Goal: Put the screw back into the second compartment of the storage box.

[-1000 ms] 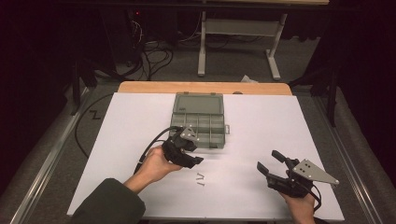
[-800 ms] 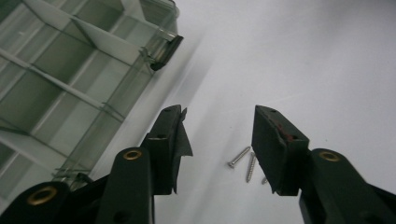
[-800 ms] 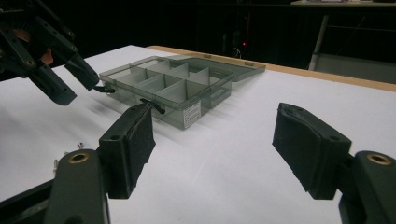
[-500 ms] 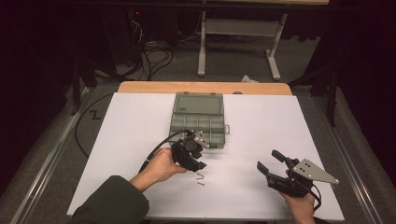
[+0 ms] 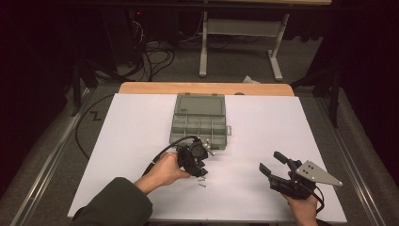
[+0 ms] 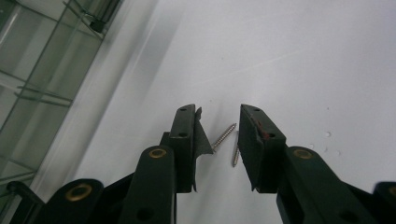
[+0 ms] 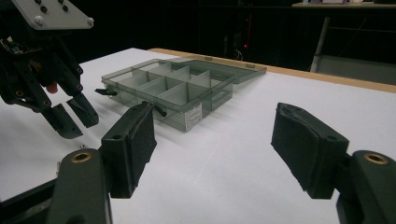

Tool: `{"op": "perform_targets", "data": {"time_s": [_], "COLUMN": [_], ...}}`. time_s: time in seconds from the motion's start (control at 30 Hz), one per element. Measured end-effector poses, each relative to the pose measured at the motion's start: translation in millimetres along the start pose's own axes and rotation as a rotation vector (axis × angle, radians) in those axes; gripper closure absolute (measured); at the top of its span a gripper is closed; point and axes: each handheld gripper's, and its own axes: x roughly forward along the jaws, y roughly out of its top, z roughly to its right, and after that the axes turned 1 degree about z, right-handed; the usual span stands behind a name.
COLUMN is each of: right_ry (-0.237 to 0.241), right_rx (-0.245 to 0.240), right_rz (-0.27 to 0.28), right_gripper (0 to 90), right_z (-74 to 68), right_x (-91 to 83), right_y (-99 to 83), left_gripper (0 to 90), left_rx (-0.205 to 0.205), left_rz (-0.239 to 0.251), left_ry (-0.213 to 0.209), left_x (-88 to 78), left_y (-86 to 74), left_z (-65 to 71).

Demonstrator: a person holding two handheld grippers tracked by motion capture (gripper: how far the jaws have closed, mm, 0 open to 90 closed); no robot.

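Screws (image 6: 224, 136) lie between left tool's (image 6: 217, 135) closing jaws.

The white desk (image 5: 263, 127) is the brightest thing in the high view, lit evenly from above, while the floor beyond the desk sinks into near black. Shadows on the desk are soft and short. In the left gripper view the desk glares pale, the screws (image 6: 224, 136) sit fairly sharp and the near tongs (image 6: 218, 135) blur. In the right gripper view the box (image 7: 173, 91) is crisp, the room behind the desk dark.
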Motion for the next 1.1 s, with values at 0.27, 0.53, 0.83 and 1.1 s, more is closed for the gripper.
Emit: {"op": "perform_targets", "data": {"time_s": [0.27,0.53,0.83,1.1], "right_ry": [0.002,0.003,0.002,0.002], "right_rx": [0.001,0.0,-0.001,0.005], "right_rz": [-0.002,0.003,0.008,-0.001], "right_gripper": [32.5,32.7,32.9,32.9], "right_z": [-0.2,0.0,0.2,0.8], "right_x": [-0.3,-0.5,-0.8,-0.5], "right_y": [0.0,0.1,0.2,-0.1], "left_gripper": [70.5,73.6,78.0,80.6], "left_rx": [0.016,0.022,0.036,0.041], "left_rz": [-0.054,-0.075,-0.077,-0.076], "left_ry": [-0.001,0.005,0.014,0.02], "left_x": [10.1,17.0,21.5,22.0], "left_y": [1.4,1.6,2.1,3.0], "left_z": [3.1,2.9,3.8,4.7]}}
